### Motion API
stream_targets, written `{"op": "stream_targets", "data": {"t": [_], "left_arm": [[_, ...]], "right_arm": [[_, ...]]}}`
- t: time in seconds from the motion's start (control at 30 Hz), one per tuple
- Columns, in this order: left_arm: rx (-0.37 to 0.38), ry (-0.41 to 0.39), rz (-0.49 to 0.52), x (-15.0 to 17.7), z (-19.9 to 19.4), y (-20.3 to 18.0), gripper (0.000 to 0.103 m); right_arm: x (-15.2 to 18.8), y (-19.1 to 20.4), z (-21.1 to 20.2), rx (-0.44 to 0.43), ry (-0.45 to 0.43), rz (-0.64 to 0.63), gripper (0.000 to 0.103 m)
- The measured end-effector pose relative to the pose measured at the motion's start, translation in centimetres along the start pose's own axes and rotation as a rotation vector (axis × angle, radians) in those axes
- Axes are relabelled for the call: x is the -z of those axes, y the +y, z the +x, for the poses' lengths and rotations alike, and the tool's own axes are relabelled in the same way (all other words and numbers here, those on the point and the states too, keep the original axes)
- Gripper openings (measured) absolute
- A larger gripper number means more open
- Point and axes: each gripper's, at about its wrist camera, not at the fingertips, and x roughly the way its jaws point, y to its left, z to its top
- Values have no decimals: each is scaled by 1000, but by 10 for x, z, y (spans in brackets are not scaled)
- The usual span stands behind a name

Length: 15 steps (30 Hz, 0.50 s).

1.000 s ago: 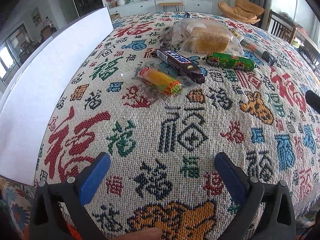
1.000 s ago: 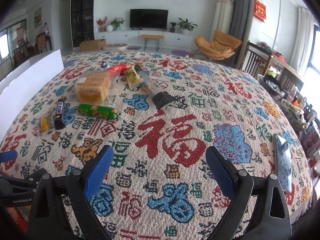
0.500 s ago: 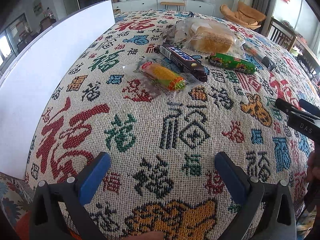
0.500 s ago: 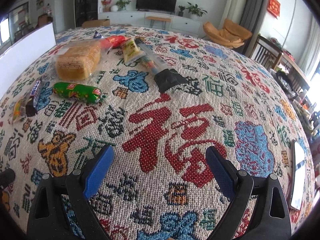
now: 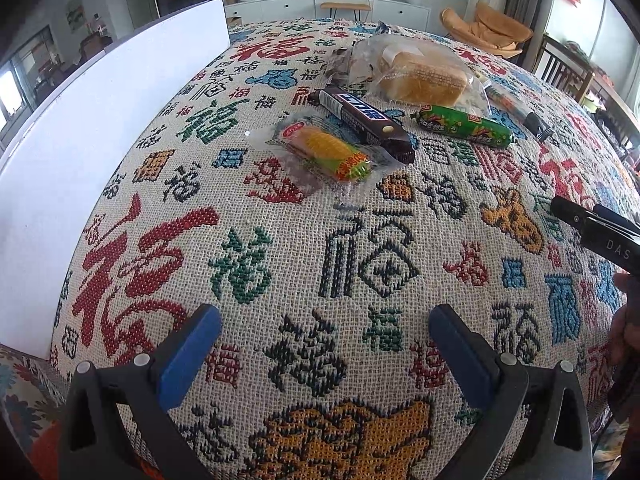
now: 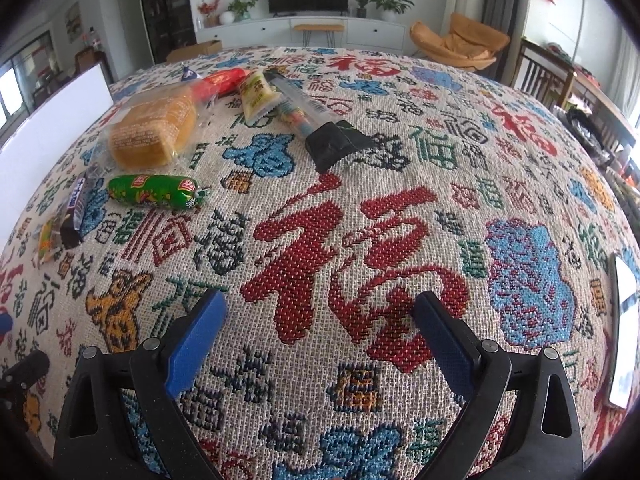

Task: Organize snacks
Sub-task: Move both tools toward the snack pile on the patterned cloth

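Several snacks lie on the patterned tablecloth (image 5: 360, 248). In the left wrist view: a corn-shaped snack in clear wrap (image 5: 328, 154), a dark chocolate bar (image 5: 364, 122), a green sausage (image 5: 466, 125) and bagged bread (image 5: 420, 74). My left gripper (image 5: 326, 344) is open and empty, well short of them. In the right wrist view: the bread (image 6: 154, 132), green sausage (image 6: 154, 192), a long clear tube with a black end (image 6: 316, 120), a yellow packet (image 6: 258, 94) and a red packet (image 6: 224, 78). My right gripper (image 6: 320, 334) is open and empty.
A white board (image 5: 80, 152) stands along the table's left edge. A phone-like flat object (image 6: 624, 328) lies at the right edge. The right gripper's body (image 5: 596, 232) shows at the right of the left wrist view. Chairs stand beyond the table's right side.
Both grippers have moved forward over the cloth toward the snacks, which look larger. The right gripper has come into the left wrist view. Both stay open.
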Motion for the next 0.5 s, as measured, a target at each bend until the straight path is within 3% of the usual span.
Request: {"op": "stream_targets", "data": {"t": [0.17,0.27,0.5], "left_arm": [[-9,-12,-105,-2,-3,21,103],[25,-29,-158,-2,-5,32,103],[-43,-17,-103,-1,1,21,103]], "right_arm": [[0,-1,0,0,0,0,97],[0,-1,0,0,0,0,98],[-4,-2,2,-13,15,-11,97]]}}
